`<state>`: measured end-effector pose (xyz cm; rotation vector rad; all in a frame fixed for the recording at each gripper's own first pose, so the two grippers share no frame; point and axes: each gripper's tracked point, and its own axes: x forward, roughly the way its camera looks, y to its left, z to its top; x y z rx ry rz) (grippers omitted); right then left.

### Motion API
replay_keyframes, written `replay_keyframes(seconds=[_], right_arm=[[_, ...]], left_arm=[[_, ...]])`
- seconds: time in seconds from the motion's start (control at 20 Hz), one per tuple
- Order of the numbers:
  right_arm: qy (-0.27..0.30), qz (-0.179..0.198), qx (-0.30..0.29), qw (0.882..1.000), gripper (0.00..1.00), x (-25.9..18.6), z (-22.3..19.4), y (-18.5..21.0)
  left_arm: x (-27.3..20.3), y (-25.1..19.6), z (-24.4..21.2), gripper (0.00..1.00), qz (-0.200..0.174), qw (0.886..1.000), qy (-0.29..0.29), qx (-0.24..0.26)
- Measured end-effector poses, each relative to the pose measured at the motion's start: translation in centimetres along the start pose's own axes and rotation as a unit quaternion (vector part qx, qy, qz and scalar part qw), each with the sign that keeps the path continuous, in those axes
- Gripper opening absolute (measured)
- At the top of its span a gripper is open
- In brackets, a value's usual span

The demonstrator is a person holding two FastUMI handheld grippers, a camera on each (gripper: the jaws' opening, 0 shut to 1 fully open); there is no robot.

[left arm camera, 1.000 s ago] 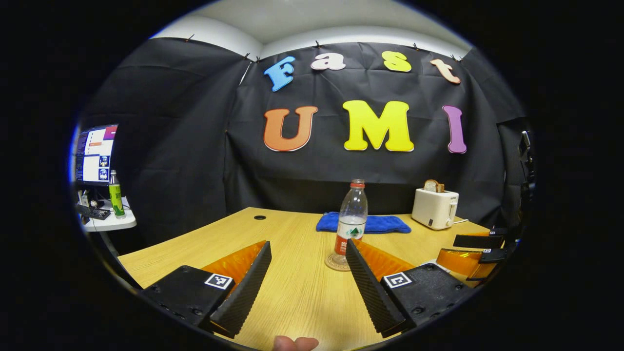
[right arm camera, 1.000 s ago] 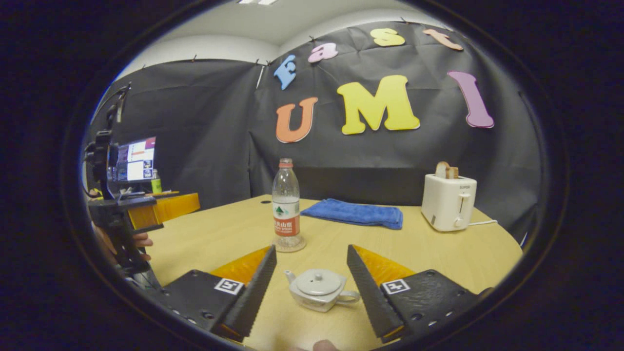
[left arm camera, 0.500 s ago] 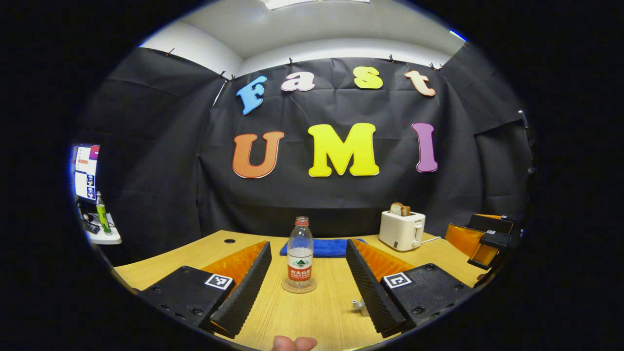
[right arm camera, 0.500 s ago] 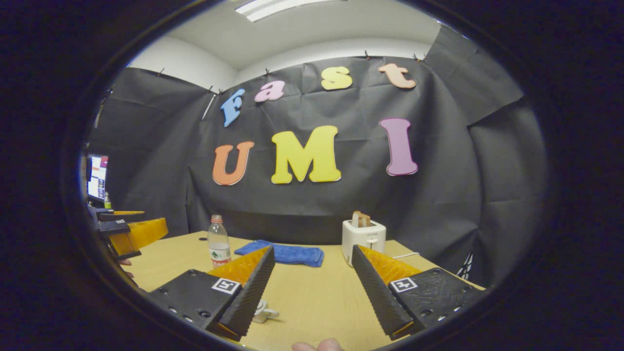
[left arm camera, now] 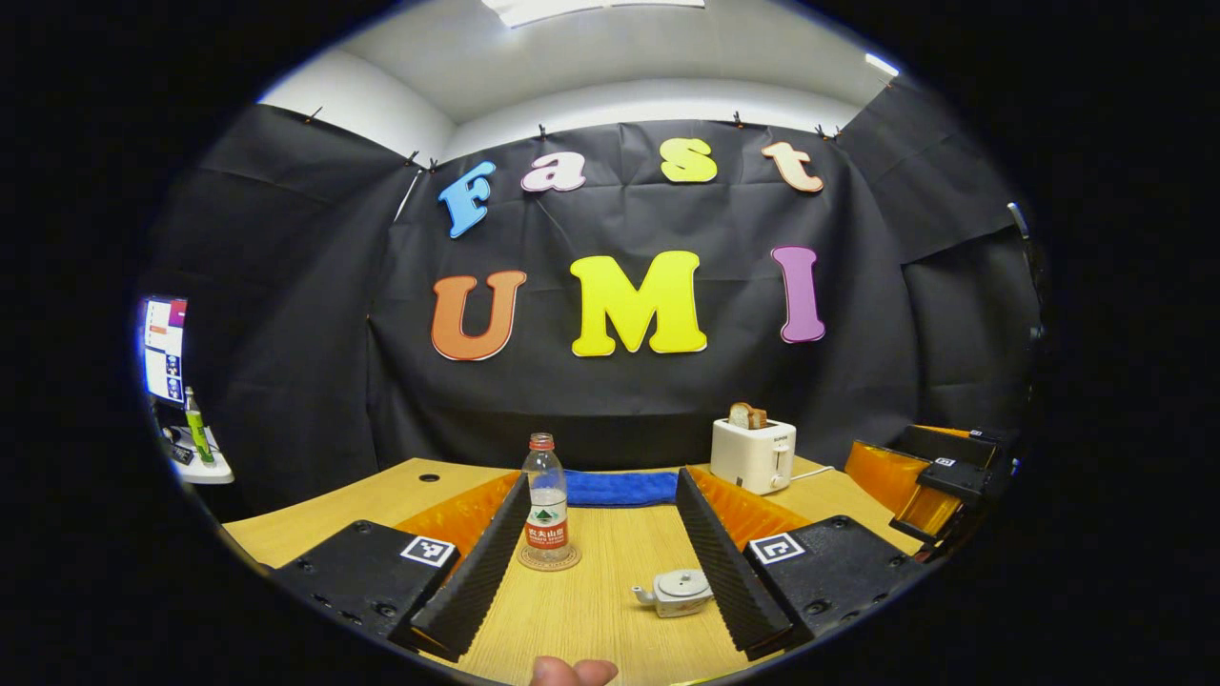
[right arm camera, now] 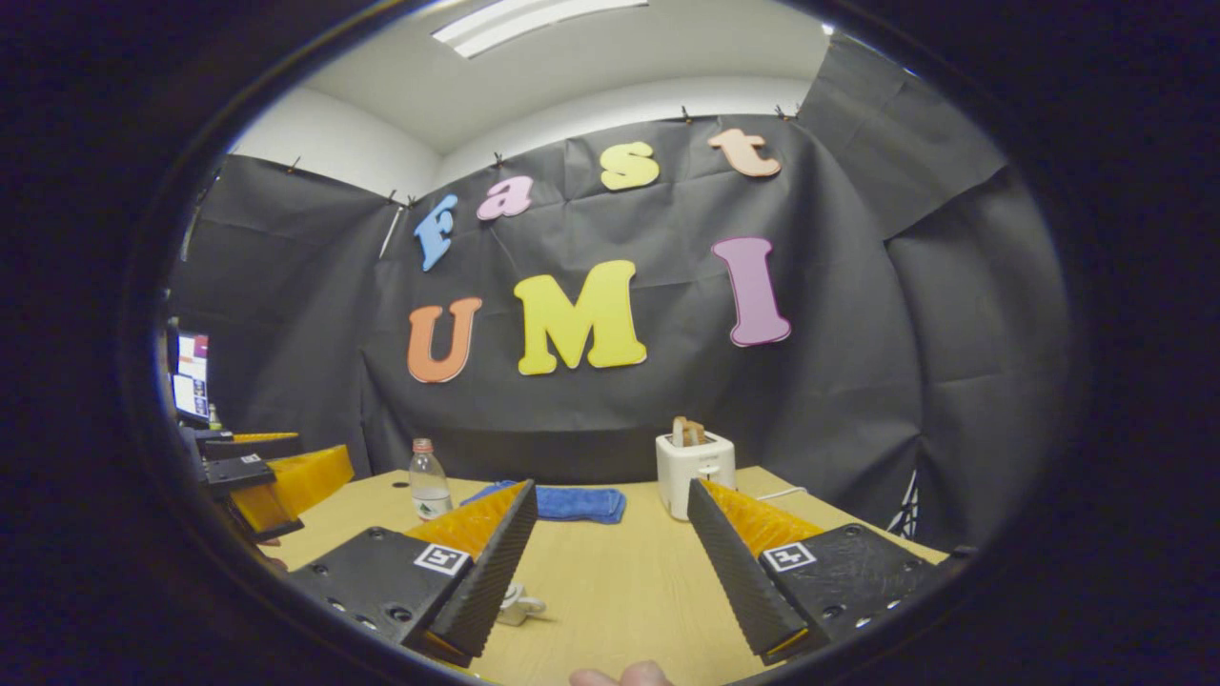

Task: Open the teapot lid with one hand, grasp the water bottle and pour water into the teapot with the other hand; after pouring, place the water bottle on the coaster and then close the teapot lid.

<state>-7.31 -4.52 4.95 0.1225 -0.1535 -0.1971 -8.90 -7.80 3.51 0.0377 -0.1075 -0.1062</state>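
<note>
One teapot [left arm camera: 675,593] sits on the bench [left arm camera: 591,610] in the left gripper view, lid on, spout to the left, low between my left hand-held gripper's fingers and touching the right one in the picture. In the right gripper view just a white bit of it [right arm camera: 519,604] peeks from behind the left finger. One water bottle [left arm camera: 544,497] stands upright on one round coaster [left arm camera: 549,558] farther back, near the left finger of that same gripper; in the right gripper view it [right arm camera: 429,478] stands far off to the left.

My left hand-held gripper [left arm camera: 600,557] hangs above the bench with its fingers wide apart, gripping nothing. My right hand-held gripper [right arm camera: 610,562] is likewise spread, nothing between its fingers but bare bench [right arm camera: 620,591]. Each shows at the edge of the other's view, at the right [left arm camera: 939,481] and at the left [right arm camera: 257,476].

Behind the bottle lies one folded blue towel [left arm camera: 620,487]. One white toaster [left arm camera: 753,455] with bread in its slot stands to its right. Far left, a side shelf carries one green bottle [left arm camera: 195,427] below a monitor [left arm camera: 162,350].
</note>
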Motion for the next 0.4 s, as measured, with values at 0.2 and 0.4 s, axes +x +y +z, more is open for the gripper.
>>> replay_keyframes(seconds=[0.2,0.4], right_arm=[[-0.003,-0.002,0.000,1.000,0.95,-0.05,0.17,-0.02],[-0.005,-0.006,-0.011,1.000,0.92,0.14,-0.05,-0.21]], left_arm=[[0.02,0.48,0.44,0.96,0.002,1.000,-0.005,0.004],[0.23,0.82,0.02,0.96,0.001,1.000,-0.006,-0.004]])
